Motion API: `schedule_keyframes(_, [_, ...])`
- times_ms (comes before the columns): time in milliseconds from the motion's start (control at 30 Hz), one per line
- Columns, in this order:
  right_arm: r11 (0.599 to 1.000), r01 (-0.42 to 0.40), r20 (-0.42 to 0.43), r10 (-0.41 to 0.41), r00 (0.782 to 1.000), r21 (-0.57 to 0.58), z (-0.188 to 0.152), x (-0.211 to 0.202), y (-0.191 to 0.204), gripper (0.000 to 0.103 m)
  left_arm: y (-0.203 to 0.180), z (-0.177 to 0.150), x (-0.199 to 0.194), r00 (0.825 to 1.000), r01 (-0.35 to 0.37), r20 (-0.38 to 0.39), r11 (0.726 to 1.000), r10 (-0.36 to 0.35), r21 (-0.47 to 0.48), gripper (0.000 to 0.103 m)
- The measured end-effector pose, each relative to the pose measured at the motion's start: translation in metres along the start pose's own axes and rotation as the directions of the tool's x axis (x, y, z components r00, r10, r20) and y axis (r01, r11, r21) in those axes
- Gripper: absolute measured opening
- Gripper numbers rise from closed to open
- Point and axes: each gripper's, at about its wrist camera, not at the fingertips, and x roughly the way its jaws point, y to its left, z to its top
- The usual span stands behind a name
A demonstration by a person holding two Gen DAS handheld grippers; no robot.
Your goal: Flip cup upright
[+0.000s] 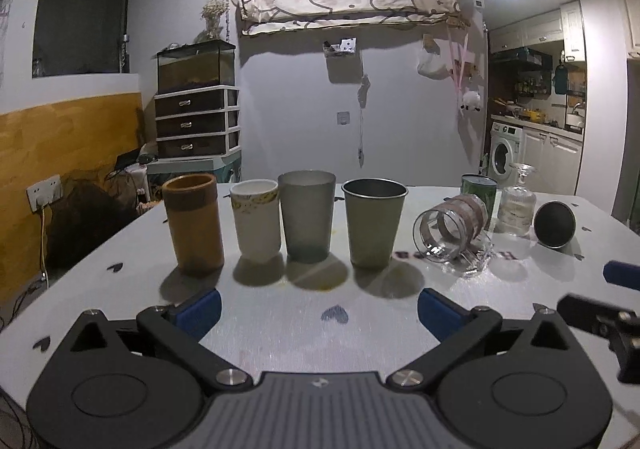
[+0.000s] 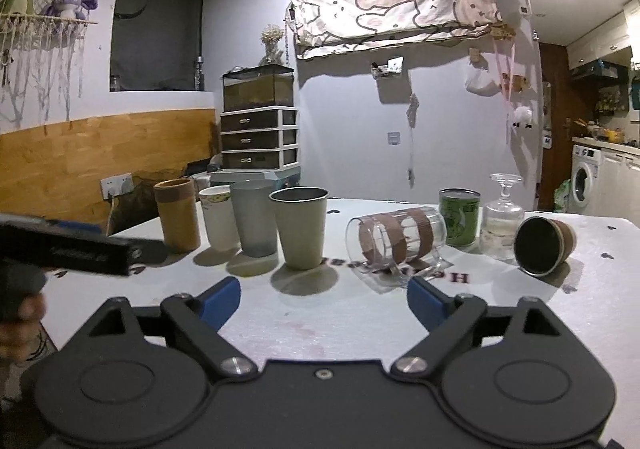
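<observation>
A clear glass mug with brown bands (image 2: 396,239) lies on its side on the white table (image 2: 340,325), mouth toward me; it also shows in the left wrist view (image 1: 452,229). A dark cup with a brown sleeve (image 2: 542,245) lies tipped at the right, also in the left wrist view (image 1: 554,225). My right gripper (image 2: 324,303) is open and empty, just short of the glass mug. My left gripper (image 1: 320,309) is open and empty, in front of the upright cups.
Upright in a row stand a brown cup (image 1: 194,223), a white paper cup (image 1: 256,225), a grey tumbler (image 1: 306,215) and a metal cup (image 1: 374,223). A green can (image 2: 459,217) and an upside-down stemmed glass (image 2: 502,217) stand behind the mug.
</observation>
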Motion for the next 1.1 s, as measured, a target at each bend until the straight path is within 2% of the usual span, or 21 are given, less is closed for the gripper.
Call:
schedule_keyframes(267, [0.997, 0.07, -0.01, -0.07, 0.997, -0.011, -0.003, -0.001, -0.002, 0.103, 0.0, -0.013, -0.011, 1.0, 0.022, -0.01, 1.0, -0.022, -0.002, 0.103])
schedule_keyframes(500, [0.995, 0.099, -0.026, -0.099, 0.995, -0.014, -0.004, 0.001, -0.003, 0.103, -0.003, -0.019, -0.011, 1.0, 0.025, -0.018, 1.0, -0.025, 0.01, 0.103])
schedule_keyframes(1100, [0.994, 0.105, -0.025, -0.105, 0.994, -0.028, -0.003, -0.001, -0.002, 0.103, -0.003, -0.02, -0.013, 0.999, 0.024, -0.022, 1.0, -0.024, 0.008, 0.103])
